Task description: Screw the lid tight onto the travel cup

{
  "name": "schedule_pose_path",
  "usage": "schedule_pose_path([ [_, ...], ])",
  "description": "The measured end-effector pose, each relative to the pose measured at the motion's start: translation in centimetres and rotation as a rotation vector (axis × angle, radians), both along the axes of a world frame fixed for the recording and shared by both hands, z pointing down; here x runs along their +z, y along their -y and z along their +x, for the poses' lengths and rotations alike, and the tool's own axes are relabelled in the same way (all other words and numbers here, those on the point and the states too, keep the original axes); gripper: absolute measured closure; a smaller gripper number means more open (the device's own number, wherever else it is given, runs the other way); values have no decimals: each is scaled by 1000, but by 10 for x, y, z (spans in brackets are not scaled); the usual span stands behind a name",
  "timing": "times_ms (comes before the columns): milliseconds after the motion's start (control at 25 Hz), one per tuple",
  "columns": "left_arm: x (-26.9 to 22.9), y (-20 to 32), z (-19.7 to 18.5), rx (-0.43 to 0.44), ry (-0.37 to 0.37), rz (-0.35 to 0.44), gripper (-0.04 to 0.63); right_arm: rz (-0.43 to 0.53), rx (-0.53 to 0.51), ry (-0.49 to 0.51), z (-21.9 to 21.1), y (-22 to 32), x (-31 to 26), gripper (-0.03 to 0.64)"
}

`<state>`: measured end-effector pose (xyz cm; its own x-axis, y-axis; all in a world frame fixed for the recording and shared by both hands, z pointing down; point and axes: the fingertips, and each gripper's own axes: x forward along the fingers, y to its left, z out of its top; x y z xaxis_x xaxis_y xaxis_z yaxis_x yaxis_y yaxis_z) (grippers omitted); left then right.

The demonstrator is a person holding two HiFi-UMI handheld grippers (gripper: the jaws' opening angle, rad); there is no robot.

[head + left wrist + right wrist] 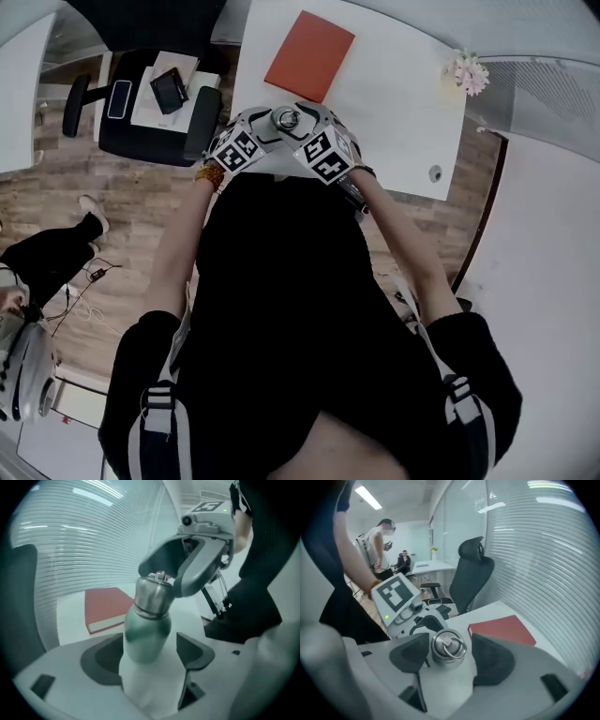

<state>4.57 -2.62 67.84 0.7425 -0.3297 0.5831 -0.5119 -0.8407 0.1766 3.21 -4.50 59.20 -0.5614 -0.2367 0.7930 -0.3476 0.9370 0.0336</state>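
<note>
Looking down past a dark top (281,309) first, arms reaching out to the near edge of the white table (394,103). Off to the left, down on the floor: an office chair (150,112), well apart from everything. Then the left gripper (149,654), spread wide round the body of the travel cup (147,630). Left pad right up against it, sliver of daylight at the right pad, so calling that loose rather than clamped. Cup sitting close to that near table edge, smack between both tools, long axis roughly upright, lid (448,648) on top with its ring lying flat. Base hidden behind the gripper, so can't say whether standing on the table. Just behind, further onto the table: a red book (309,54), apart from the cup. Next the right gripper (450,659), angled down at the lid from the person's side, pads either side of it but not pinching, so not gripping either. Guessing at what matters next: lid dead centre between the right pads, so just close, then twist about that upright axis, with a firm squeeze on the body from the left. Not much room toward the near edge, plenty further in. Way off right, flowers (466,71), no bother.
</note>
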Motion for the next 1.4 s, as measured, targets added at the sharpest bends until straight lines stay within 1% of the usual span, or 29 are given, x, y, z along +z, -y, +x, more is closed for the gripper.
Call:
schedule_pose_path([
  [80,-3,6,3,-124,-35,3,245,2,80,1,-3,0,4,331],
  [120,-4,10,5,-169,-42,9,245,9,99,-4,-5,0,5,338],
  [160,-5,13,6,-193,-43,14,245,17,100,-13,-7,1,5,363],
  [200,-5,14,7,-194,-39,17,247,19,83,-25,-7,1,6,364],
  [240,-5,14,9,-175,-33,17,247,13,52,-34,-7,1,6,365],
  [320,-4,12,9,-90,-8,23,250,-13,-42,-53,-7,-1,6,367],
  [440,-1,10,11,105,42,32,253,-15,-233,-89,-8,-7,7,368],
  [600,-1,9,12,366,109,-36,254,-14,-460,-136,-8,-11,10,367],
  [680,-1,10,13,482,143,-44,253,18,-615,-173,-7,-15,10,370],
  [720,-1,11,14,528,157,-46,253,39,-685,-188,-7,-16,10,368],
  [760,-2,12,14,561,172,-49,253,51,-727,-197,-6,-16,10,367],
  [800,-2,12,15,580,184,-52,252,54,-740,-197,-6,-16,10,367],
  [840,-2,11,14,583,193,-49,248,57,-732,-188,-7,-16,9,365],
  [880,-2,11,12,568,198,-41,242,61,-707,-170,-7,-15,6,358],
  [920,-3,10,10,533,194,-30,241,63,-661,-142,-7,-13,3,347],
  [1000,-7,10,5,414,151,-6,241,46,-506,-65,-7,-10,-8,324],
  [1080,-11,11,1,258,70,14,241,23,-302,-4,-4,-4,-16,322],
  [1120,-13,11,-1,177,24,23,241,16,-207,12,-2,-2,-16,322],
  [1200,-17,12,-4,31,-49,37,241,7,-55,24,1,0,-12,321],
  [1280,-20,13,-4,-74,-83,53,241,5,63,21,3,2,-7,321],
  [1400,-22,16,0,-173,-100,58,241,-7,211,17,4,5,-1,322],
])
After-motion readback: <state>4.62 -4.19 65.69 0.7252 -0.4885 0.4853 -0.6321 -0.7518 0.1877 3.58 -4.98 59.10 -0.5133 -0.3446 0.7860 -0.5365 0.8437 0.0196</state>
